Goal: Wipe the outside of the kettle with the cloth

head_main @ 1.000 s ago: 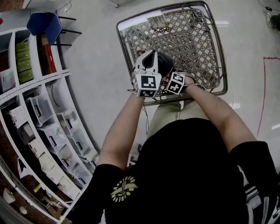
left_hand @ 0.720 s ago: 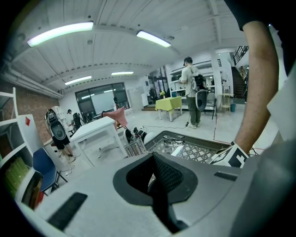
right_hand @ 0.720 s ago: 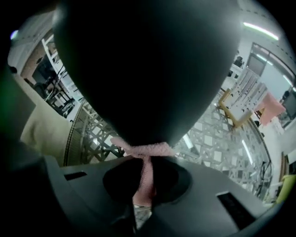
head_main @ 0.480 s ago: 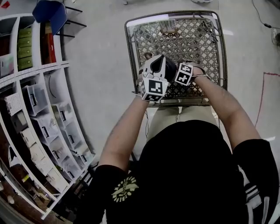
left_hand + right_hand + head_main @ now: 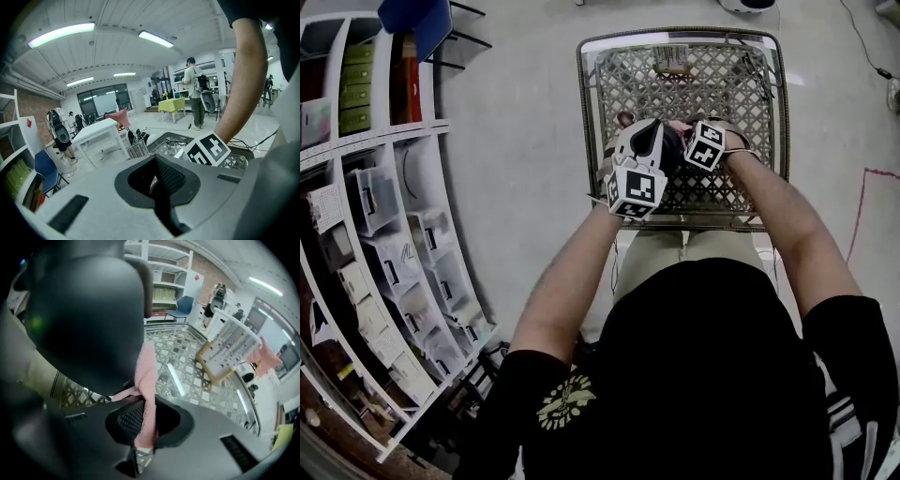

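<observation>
A black kettle (image 5: pixel 667 142) hangs over a metal lattice table (image 5: pixel 722 75), between my two grippers. In the right gripper view its dark body (image 5: pixel 89 310) fills the upper left. My right gripper (image 5: pixel 143 423) is shut on a pink cloth (image 5: pixel 147 380), and the cloth lies against the kettle's side. In the head view this gripper (image 5: pixel 686 133) sits at the kettle's right. My left gripper (image 5: pixel 161 180) has its jaws together on a thin dark piece, apparently the kettle's handle. It stands at the kettle's near left (image 5: pixel 642 145). The kettle's body is hidden in the left gripper view.
A wooden-framed board (image 5: pixel 225 357) lies on the far part of the lattice. White shelves with bins (image 5: pixel 384 234) curve along the left, with a blue chair (image 5: pixel 412 19) behind them. A red line (image 5: pixel 862 216) marks the floor at right. A person (image 5: pixel 194 93) stands far off.
My right gripper has slid with the cloth across the kettle's side, away from the left gripper's cube. The left gripper has stayed where it was.
</observation>
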